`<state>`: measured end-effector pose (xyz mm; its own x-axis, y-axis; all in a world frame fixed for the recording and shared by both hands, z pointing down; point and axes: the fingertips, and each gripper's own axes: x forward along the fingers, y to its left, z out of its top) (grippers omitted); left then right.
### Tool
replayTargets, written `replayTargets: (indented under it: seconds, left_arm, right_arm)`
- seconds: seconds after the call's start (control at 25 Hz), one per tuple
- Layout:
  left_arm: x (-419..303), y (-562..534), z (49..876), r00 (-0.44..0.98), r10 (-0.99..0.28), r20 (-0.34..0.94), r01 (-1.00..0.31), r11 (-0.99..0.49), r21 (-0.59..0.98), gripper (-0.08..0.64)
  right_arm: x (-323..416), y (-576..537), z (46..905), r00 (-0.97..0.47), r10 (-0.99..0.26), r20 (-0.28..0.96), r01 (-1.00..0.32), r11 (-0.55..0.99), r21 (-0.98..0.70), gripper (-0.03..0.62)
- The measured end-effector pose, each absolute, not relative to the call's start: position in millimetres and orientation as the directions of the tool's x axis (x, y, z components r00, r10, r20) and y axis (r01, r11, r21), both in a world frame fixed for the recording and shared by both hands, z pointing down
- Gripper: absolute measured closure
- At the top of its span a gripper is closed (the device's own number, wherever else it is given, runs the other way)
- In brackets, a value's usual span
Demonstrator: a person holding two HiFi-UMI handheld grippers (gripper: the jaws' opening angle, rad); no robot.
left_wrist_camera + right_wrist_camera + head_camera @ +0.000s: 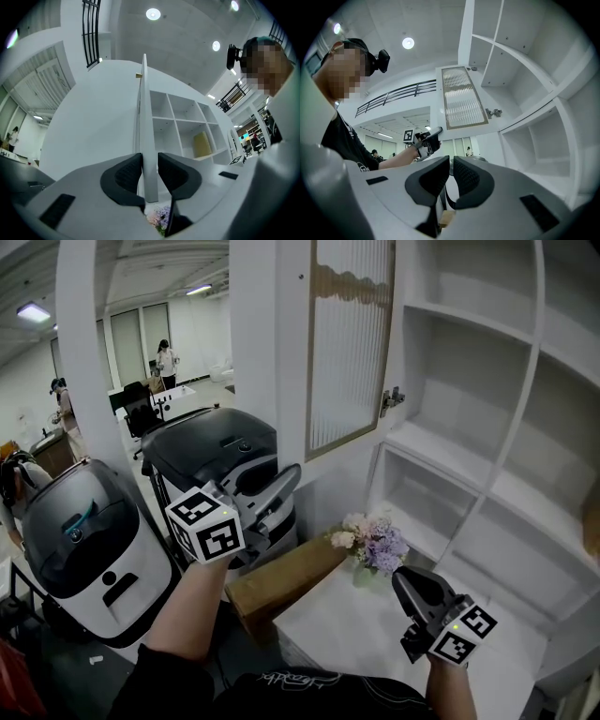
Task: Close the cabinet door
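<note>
Cabinet door [349,352], white-framed with ribbed glass, stands open from the white shelf unit [487,310]; left claw [289,482] grips its lower corner edge, right claw [409,583], closed to a slit on nothing, hovers over the white surface [352,629]

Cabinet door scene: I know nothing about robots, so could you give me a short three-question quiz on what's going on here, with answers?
1. True or false: the cabinet door is fully closed.
2. What is the left gripper clamped on? A) a mug B) the door's edge C) nothing
3. What lies on the white counter below the shelves?

Key:
1. False: it stands swung open.
2. B
3. A bouquet of pale flowers wrapped in brown paper.
</note>
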<state>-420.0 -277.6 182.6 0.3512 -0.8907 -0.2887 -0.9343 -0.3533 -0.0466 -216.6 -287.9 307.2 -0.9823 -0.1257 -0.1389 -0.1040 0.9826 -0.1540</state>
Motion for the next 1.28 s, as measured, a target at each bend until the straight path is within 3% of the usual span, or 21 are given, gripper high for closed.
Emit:
replayTargets:
  seconds: [0.56,1.28]
  left_arm:
    - [-394,-269,183,0.308,-0.902,-0.302,-0.947,-0.322,0.0,0.453]
    - [-246,-289,187,0.505,-0.83,-0.238,-0.863,-0.476,-0.168,0.414]
  right_arm:
    - [-176,-273,314,-0.975,-0.175,-0.14,-0.152,0.975,-0.16,0.538]
    - [-91,-255,323,-0.946,-0.287,-0.149,-0.261,0.95,-0.173,0.538]
